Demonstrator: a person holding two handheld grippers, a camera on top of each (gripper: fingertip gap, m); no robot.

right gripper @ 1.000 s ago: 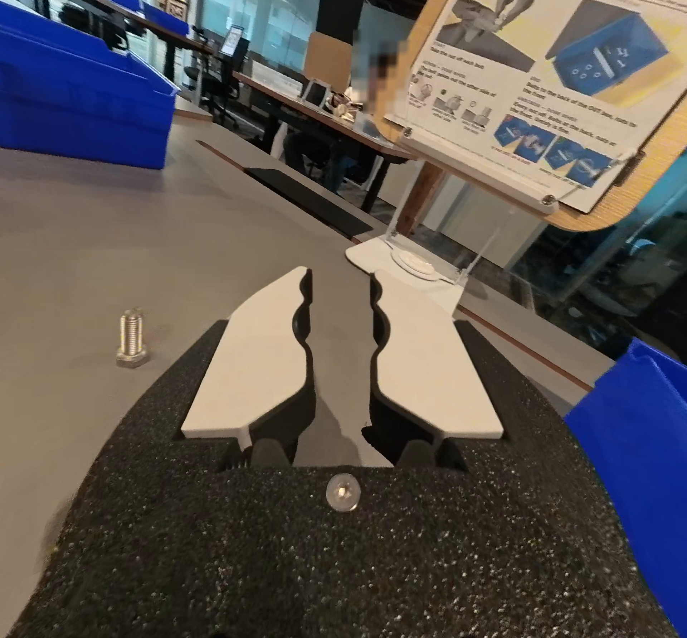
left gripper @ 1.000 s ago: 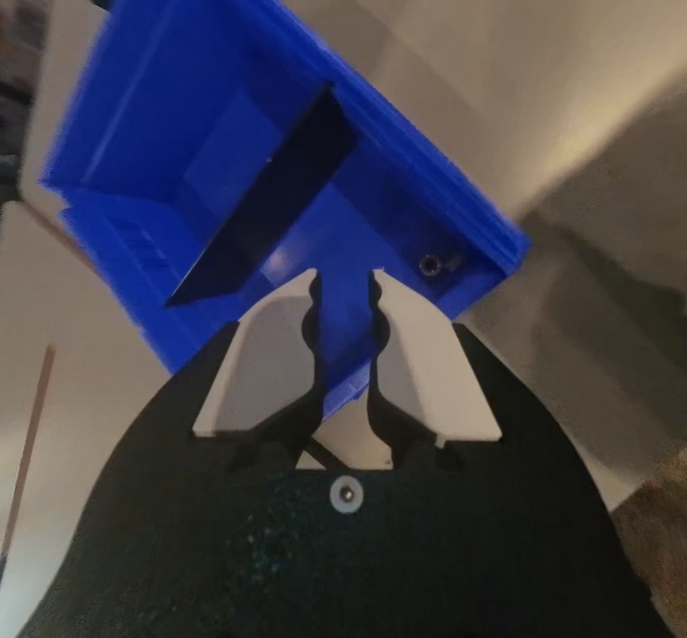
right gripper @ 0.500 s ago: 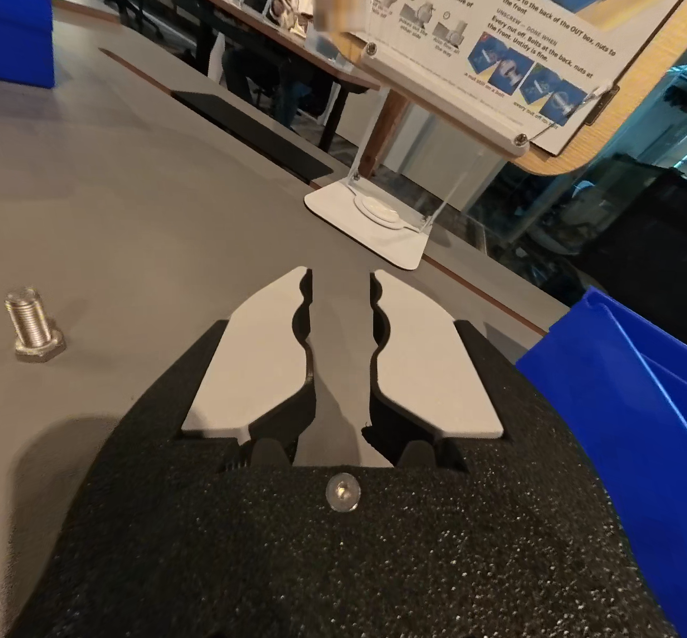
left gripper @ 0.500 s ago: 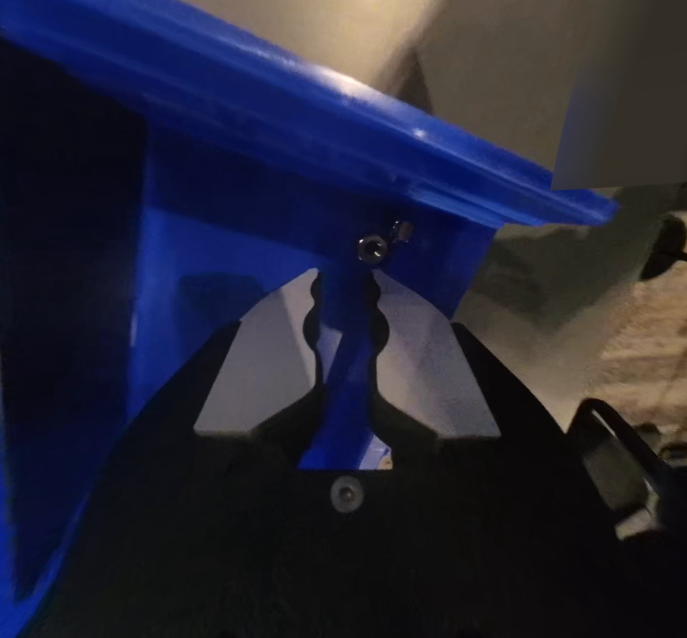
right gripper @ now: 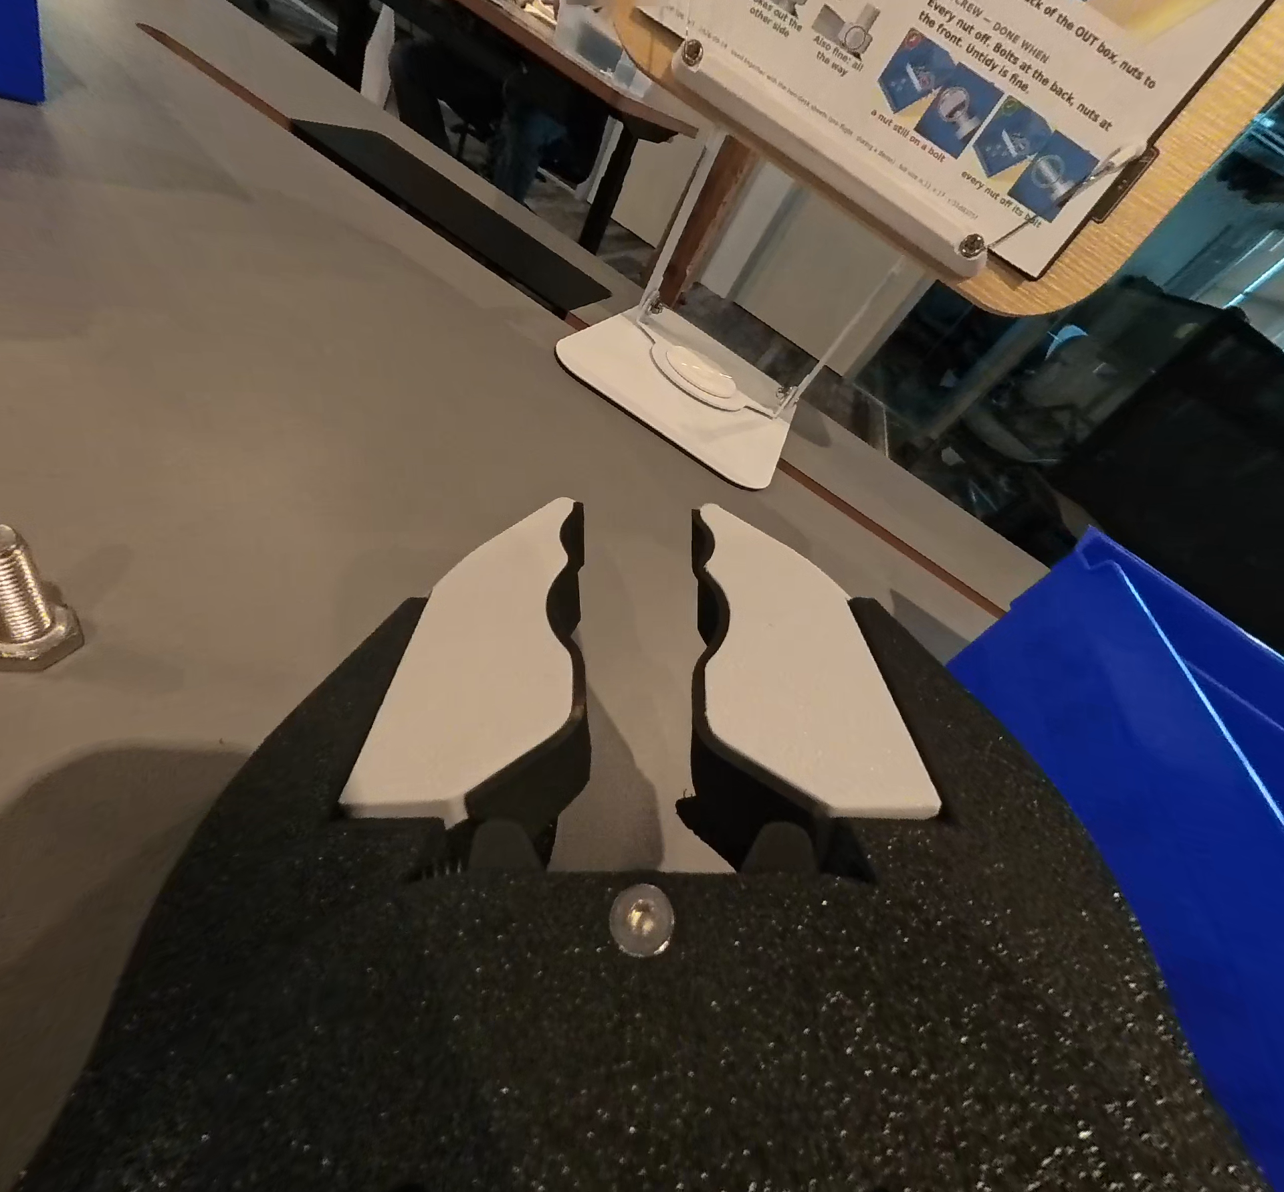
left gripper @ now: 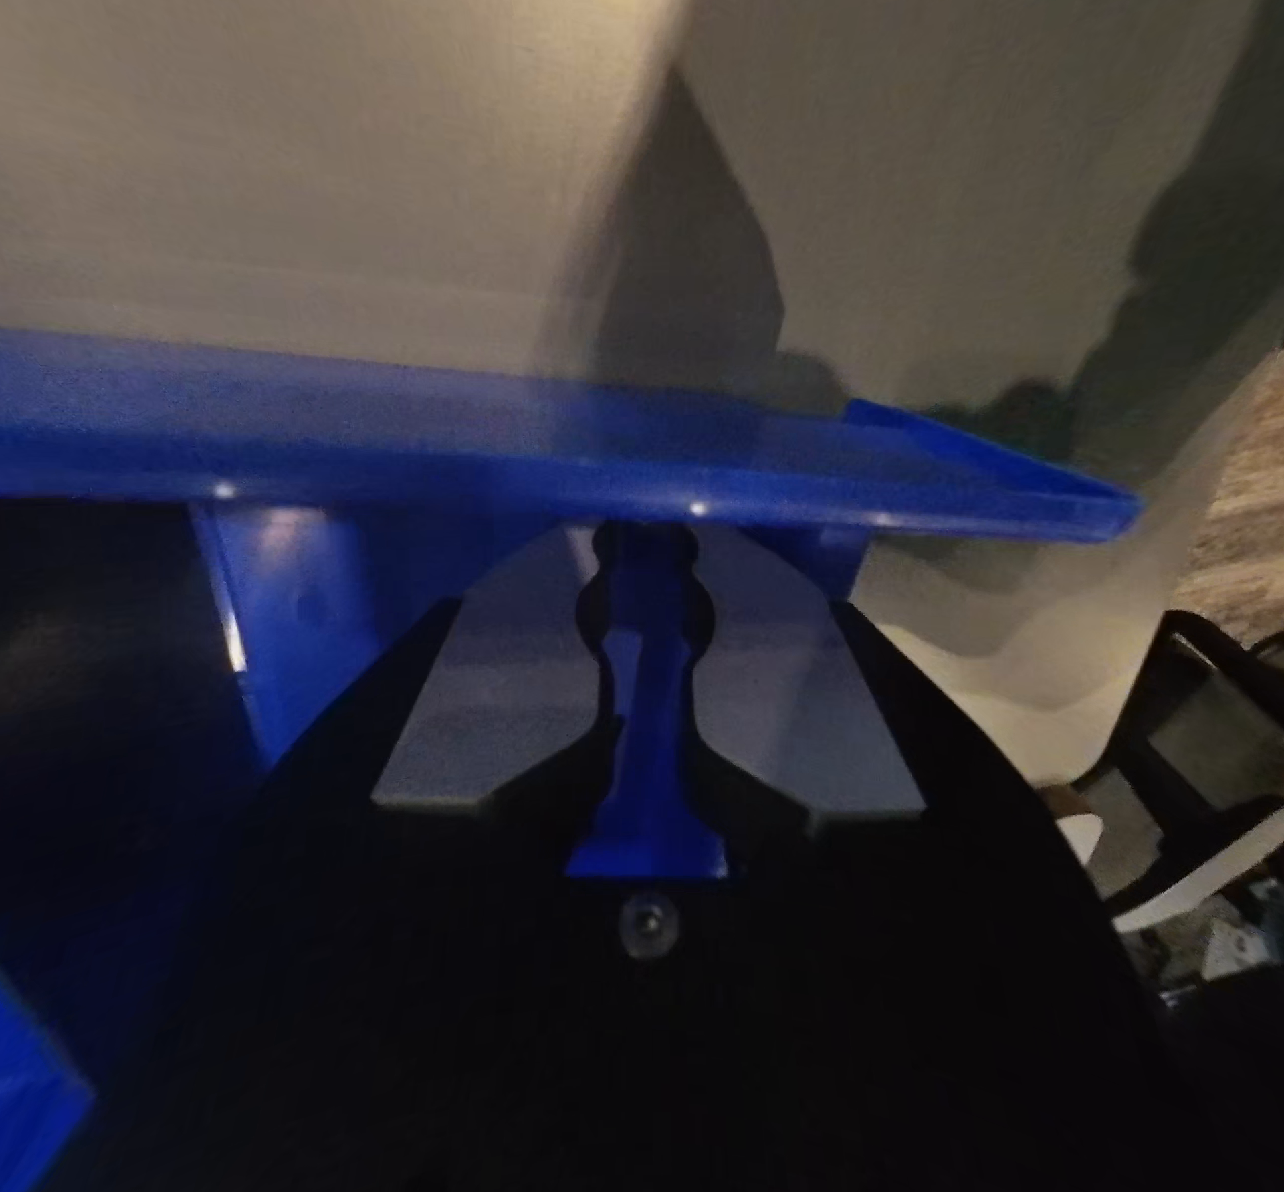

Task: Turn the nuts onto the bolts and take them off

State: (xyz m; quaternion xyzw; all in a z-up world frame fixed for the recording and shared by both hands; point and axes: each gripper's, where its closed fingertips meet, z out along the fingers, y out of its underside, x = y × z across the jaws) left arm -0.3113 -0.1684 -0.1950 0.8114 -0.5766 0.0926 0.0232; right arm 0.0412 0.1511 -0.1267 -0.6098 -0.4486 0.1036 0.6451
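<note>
My left gripper (left gripper: pixel 643 536) is open and reaches low inside a blue bin (left gripper: pixel 417 464), with its fingertips right under the bin's far rim. No nut shows in the left wrist view, and the picture is dark and blurred. My right gripper (right gripper: pixel 638 512) is open and empty, just above the grey table (right gripper: pixel 278 325). A steel bolt (right gripper: pixel 24 603) stands on its head, thread up, at the left edge of the right wrist view, to the left of the right gripper and apart from it.
A second view of a blue bin (right gripper: pixel 1146 776) is close on the right of the right gripper. A white sign stand (right gripper: pixel 681 394) with an instruction board (right gripper: pixel 903 67) stands ahead at the table's far edge. Other desks lie beyond. Some 50 cm of space lies between my two pairs of fingers.
The left gripper has pushed deeper into the bin up to its far wall; the nut seen by that wall is now out of sight. The right gripper has moved forward and right, away from the bolt.
</note>
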